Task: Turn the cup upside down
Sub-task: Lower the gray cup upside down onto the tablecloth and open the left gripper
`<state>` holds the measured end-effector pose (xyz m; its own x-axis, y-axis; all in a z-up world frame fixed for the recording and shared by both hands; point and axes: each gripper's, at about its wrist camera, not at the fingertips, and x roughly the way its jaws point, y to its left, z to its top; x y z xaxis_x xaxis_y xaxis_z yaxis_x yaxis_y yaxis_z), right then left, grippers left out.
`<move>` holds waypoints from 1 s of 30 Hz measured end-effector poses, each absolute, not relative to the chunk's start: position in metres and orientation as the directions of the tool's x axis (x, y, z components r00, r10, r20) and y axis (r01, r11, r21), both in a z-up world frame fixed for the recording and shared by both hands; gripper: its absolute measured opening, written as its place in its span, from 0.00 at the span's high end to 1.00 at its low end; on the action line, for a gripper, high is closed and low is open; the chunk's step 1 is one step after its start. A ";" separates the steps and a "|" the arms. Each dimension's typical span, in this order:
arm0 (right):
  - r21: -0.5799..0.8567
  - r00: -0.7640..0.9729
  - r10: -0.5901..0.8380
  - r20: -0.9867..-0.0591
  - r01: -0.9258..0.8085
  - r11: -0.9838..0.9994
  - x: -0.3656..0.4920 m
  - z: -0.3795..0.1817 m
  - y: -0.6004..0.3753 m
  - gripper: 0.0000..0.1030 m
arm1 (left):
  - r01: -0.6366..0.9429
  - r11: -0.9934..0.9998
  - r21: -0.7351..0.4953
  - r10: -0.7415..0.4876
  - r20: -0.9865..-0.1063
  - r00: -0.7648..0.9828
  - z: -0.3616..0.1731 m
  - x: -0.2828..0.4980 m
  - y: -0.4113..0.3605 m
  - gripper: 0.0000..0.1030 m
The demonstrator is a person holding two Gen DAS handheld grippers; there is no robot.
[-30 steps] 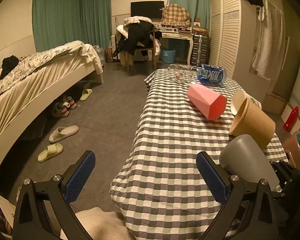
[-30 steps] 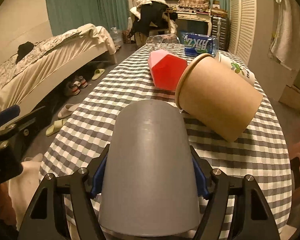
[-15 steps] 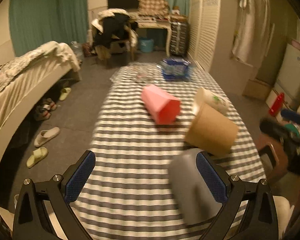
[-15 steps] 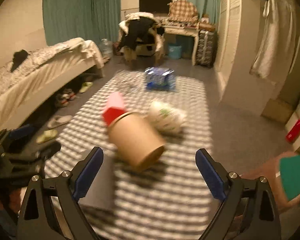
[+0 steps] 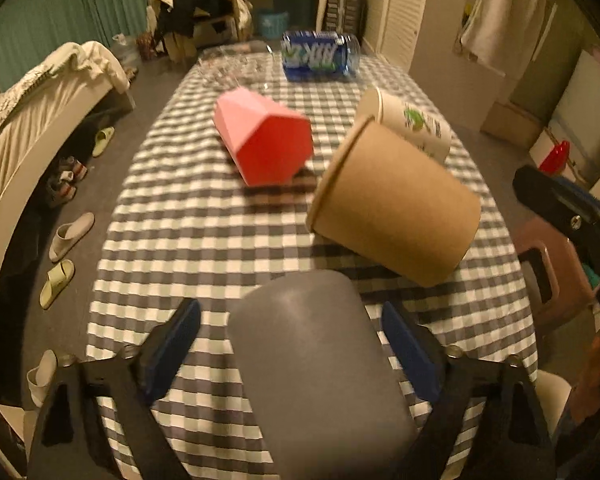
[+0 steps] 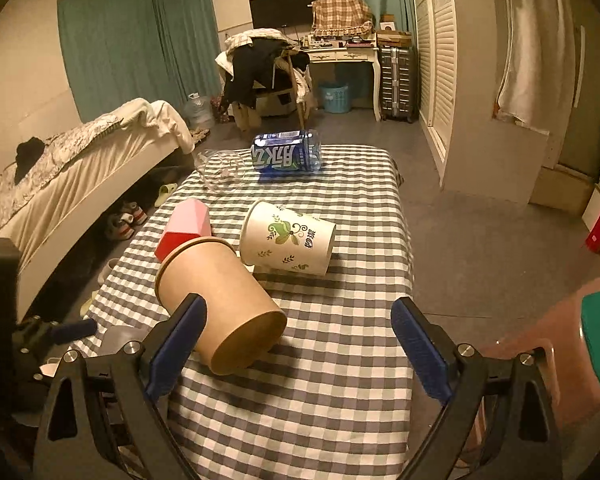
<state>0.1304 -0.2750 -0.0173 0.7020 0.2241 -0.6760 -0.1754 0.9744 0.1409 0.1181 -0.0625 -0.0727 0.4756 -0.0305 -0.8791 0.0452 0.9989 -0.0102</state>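
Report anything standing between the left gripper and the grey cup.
Nothing visible stands in the way. In the left wrist view the grey cup already sits between the open fingers of the left gripper, with gaps on both sides. The brown paper cup lies on its side beyond it, farther along the table.

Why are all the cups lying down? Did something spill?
Several are tipped on their sides on the checked table: the brown paper cup, the white leaf-print cup, the pink cup and the blue bottle. No spill shows. The grey cup sits bottom-up.
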 end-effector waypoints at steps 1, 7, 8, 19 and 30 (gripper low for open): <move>0.146 0.700 0.230 -0.676 -0.178 0.973 0.131 -0.019 -0.275 0.09 | 0.054 0.998 -0.025 -0.047 -0.886 0.461 -0.075 0.120 -0.063 0.20; 0.148 0.705 0.230 -0.671 -0.176 0.973 0.129 -0.022 -0.276 0.09 | 0.071 0.997 -0.041 -0.068 -0.899 0.433 -0.076 0.124 -0.063 0.26; 0.146 0.706 0.227 -0.671 -0.174 0.974 0.129 -0.022 -0.276 0.09 | 0.073 0.996 -0.046 -0.074 -0.897 0.435 -0.073 0.124 -0.062 0.26; 0.139 0.726 0.207 -0.656 -0.154 0.978 0.122 -0.019 -0.275 0.09 | 0.065 0.998 -0.003 -0.040 -0.810 0.585 -0.035 0.117 -0.052 0.27; 0.139 0.733 0.183 -0.655 -0.121 0.983 0.122 -0.020 -0.284 0.09 | 0.080 0.992 0.102 0.019 -0.725 0.689 -0.029 0.083 -0.065 0.27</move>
<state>0.1221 -0.2839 -0.0196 0.7334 0.1831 -0.6547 -0.1210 0.9828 0.1394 0.0832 -0.0653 -0.0291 0.6888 0.0187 -0.7247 0.0799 0.9916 0.1016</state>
